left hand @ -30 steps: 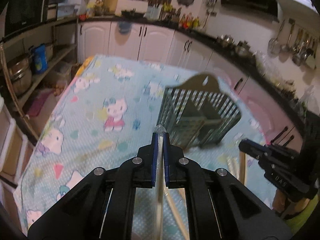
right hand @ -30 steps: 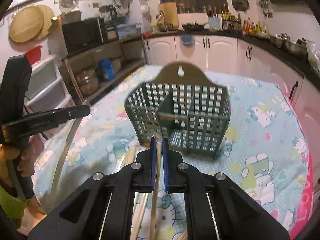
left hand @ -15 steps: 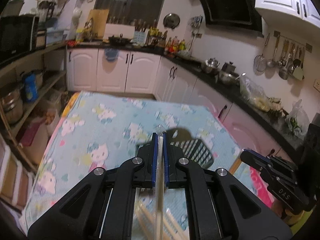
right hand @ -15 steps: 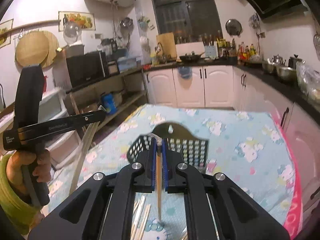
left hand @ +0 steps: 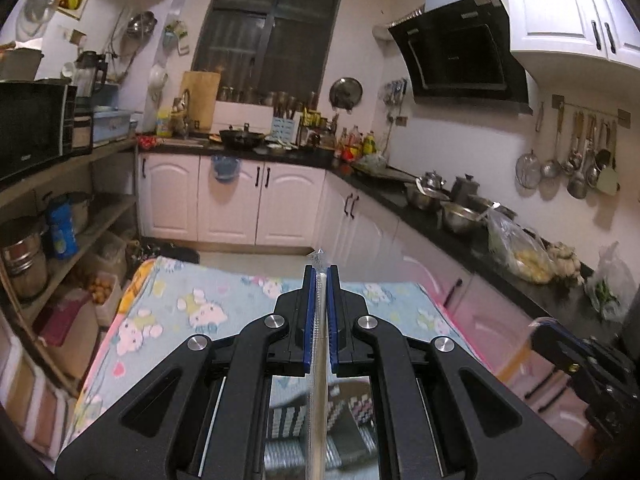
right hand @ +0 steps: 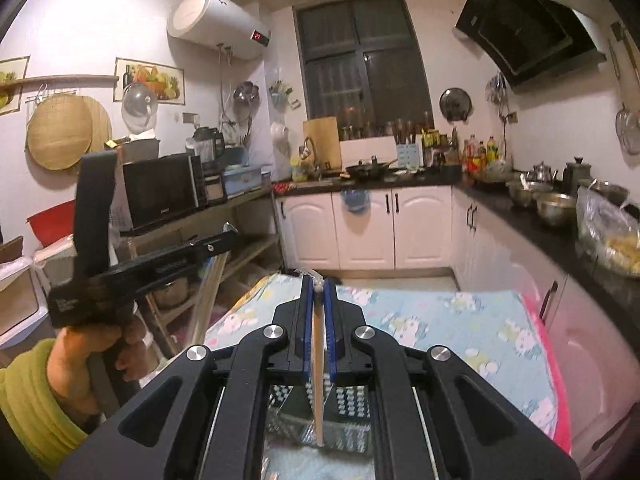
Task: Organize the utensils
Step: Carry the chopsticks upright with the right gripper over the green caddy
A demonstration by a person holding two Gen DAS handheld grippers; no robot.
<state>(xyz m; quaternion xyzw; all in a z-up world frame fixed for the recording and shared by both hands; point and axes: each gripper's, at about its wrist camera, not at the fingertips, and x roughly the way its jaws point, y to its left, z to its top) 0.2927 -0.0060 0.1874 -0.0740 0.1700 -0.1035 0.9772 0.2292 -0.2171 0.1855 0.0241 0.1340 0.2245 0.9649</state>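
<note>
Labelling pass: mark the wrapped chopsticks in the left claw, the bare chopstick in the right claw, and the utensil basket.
wrapped chopsticks (left hand: 319, 344): left wrist view, clear sleeve between the blue pads.
bare chopstick (right hand: 318, 364): right wrist view, wooden shaft below the pads.
utensil basket (right hand: 352, 404): right wrist view, grid wall under the claw.

Open air ahead across the upper frame, the tablecloth (left hand: 192, 312) bare at centre. Lower centre, the slotted caddy (right hand: 352, 404) sits right under the fingers. Shelving (right hand: 224, 248) crowds the left edge, counter (right hand: 560, 232) the right.
</note>
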